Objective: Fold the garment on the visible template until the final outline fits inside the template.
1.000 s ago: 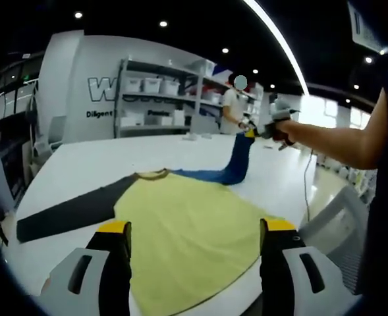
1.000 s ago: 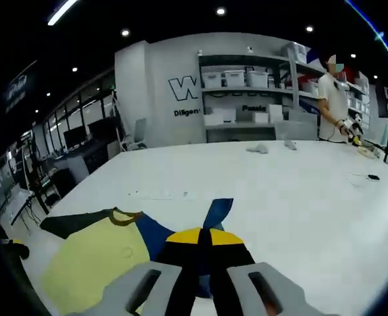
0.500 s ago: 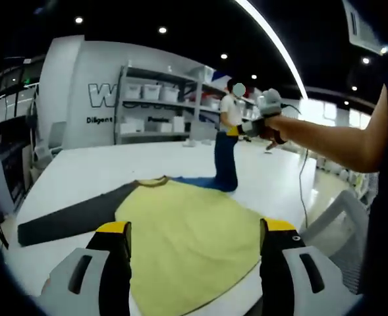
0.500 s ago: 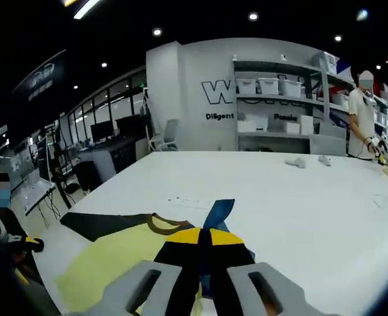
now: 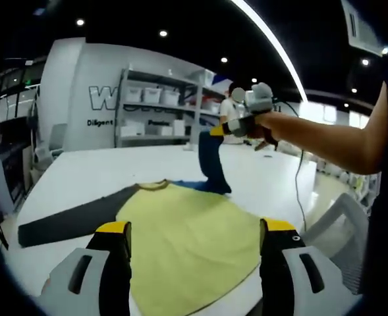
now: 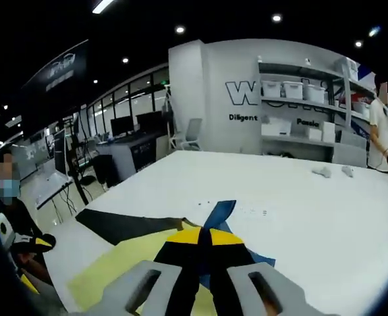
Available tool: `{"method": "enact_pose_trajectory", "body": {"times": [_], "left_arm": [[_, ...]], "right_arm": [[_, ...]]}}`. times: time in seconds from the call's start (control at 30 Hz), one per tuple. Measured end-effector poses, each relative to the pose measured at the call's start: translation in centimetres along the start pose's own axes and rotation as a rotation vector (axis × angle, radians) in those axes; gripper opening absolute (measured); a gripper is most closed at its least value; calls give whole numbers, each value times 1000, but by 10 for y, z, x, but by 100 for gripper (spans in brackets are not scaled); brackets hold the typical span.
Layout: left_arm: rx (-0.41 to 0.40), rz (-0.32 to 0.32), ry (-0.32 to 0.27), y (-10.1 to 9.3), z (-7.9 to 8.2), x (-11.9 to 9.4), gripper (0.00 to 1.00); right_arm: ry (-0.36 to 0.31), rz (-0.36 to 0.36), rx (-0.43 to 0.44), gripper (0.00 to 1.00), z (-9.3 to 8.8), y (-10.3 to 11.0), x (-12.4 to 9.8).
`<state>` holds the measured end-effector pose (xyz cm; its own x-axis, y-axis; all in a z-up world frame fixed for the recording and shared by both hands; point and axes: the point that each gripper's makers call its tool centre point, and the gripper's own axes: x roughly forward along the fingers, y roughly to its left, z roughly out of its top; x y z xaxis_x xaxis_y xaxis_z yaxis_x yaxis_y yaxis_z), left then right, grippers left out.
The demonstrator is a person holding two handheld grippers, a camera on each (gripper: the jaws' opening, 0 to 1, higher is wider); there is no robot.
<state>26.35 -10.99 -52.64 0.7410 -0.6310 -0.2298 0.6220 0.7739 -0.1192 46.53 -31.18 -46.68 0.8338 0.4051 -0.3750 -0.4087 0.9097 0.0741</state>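
The right tongs (image 6: 201,245), clamped on the blue sleeve (image 5: 210,155), have lifted it higher and further over the shirt (image 5: 187,240) on the tabletop (image 5: 82,171). Left tongs (image 5: 192,230) hover open. Template indiscernible.

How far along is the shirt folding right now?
Early. The yellow shirt body lies flat on the white table, nothing folded. In hand: the right gripper holds the blue sleeve lifted. The dark sleeve is spread out; the left gripper hovers open.

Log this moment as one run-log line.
right gripper: shut on blue sleeve, lifted | left gripper: open over yellow shirt body | dark sleeve: flat on table
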Motion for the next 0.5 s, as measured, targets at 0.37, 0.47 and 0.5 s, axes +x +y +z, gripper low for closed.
{"method": "enact_pose_trajectory", "body": {"times": [0.37, 0.47, 0.5], "left_arm": [[-6, 3, -9, 1, 2, -1, 75], [-6, 4, -10, 1, 2, -1, 75], [-6, 4, -10, 1, 2, -1, 75]], "right_arm": [[33, 97, -37, 0, -7, 50, 23], [42, 117, -45, 0, -10, 61, 28], [46, 126, -45, 0, -12, 66, 31]]}}
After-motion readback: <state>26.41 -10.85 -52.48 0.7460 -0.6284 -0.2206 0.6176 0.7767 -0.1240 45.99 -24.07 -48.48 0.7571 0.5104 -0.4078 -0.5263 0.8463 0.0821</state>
